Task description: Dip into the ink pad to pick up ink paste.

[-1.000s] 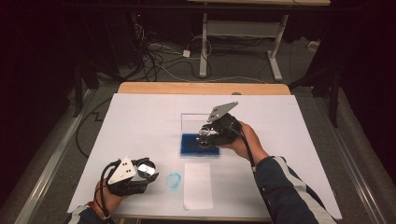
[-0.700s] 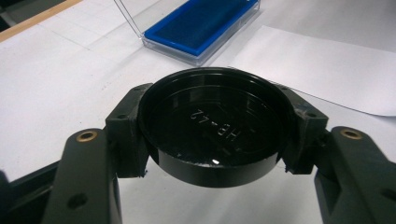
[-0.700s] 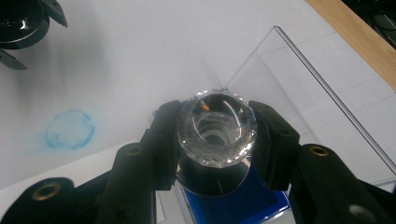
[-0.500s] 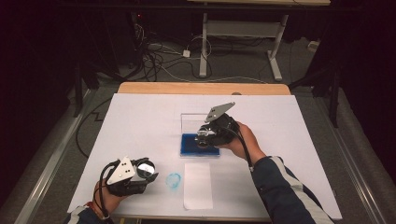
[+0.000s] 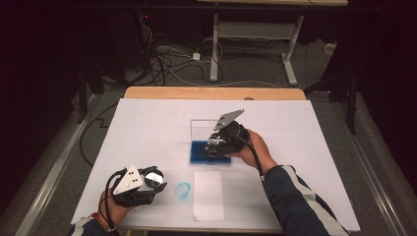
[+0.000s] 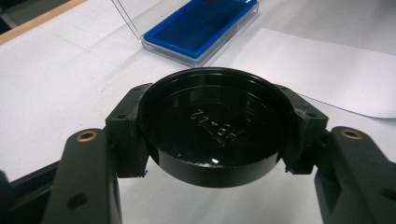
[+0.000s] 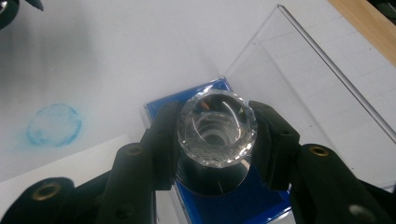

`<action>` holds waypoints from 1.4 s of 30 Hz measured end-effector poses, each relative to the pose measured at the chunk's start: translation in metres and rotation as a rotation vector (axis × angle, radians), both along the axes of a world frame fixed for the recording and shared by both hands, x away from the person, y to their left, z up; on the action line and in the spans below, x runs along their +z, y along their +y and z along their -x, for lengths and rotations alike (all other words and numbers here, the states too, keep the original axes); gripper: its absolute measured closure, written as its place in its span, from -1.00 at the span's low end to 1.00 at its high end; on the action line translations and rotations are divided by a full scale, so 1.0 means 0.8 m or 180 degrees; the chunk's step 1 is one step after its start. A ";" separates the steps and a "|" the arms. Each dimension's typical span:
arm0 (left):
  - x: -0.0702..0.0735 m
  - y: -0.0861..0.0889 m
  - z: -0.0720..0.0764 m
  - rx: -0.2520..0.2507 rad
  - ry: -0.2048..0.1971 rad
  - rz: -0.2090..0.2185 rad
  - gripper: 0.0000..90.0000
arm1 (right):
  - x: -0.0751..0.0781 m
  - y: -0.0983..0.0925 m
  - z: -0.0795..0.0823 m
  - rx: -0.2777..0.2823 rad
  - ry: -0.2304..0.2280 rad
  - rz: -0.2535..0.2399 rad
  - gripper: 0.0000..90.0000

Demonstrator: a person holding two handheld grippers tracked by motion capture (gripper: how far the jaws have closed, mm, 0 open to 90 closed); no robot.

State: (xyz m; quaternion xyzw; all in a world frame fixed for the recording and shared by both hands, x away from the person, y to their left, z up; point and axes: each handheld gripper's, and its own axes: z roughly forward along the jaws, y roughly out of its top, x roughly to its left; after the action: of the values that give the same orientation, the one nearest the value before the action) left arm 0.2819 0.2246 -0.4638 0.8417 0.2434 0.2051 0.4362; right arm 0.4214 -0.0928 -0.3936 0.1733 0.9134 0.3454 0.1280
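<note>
My right gripper (image 5: 216,146) is shut on a clear faceted round piece (image 7: 216,128), its dark lower end over the blue ink pad (image 7: 233,205). Whether it touches the pad I cannot tell. In the high view the pad (image 5: 199,153) lies mid-table in a clear case whose lid (image 5: 204,127) stands open behind it. My left gripper (image 5: 150,183), near the table's front left, is shut on a black round cap (image 6: 217,126) with raised lettering inside. A round blue smudge (image 5: 183,190) marks the white table cover just right of that gripper.
A separate white sheet (image 5: 208,194) lies in front of the ink pad, right of the smudge. The white cover (image 5: 305,147) spans the table, with its wooden edge (image 5: 211,92) at the back. Cables and desk legs stand on the floor beyond.
The right gripper has edged slightly left over the ink pad, still holding the clear piece. The left gripper and its cap have stayed put.
</note>
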 end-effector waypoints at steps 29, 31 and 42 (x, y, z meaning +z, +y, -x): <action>-0.001 -0.002 0.000 0.0019 0.0005 -0.0069 -0.20 | -0.028 0.004 -0.010 -0.0094 0.0002 0.0029 0.25; -0.001 -0.002 -0.001 0.0020 0.0009 -0.0075 -0.20 | -0.032 0.002 -0.012 -0.0119 0.0057 0.0009 0.25; -0.001 -0.004 -0.001 0.0001 0.0002 -0.0070 -0.20 | -0.037 0.003 -0.013 -0.0105 0.0058 0.0036 0.25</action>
State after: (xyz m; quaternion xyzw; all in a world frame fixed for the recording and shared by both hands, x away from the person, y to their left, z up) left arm 0.2825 0.2218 -0.4646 0.8465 0.2414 0.2075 0.4268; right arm 0.4320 -0.0906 -0.4234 0.1908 0.9134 0.3366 0.1264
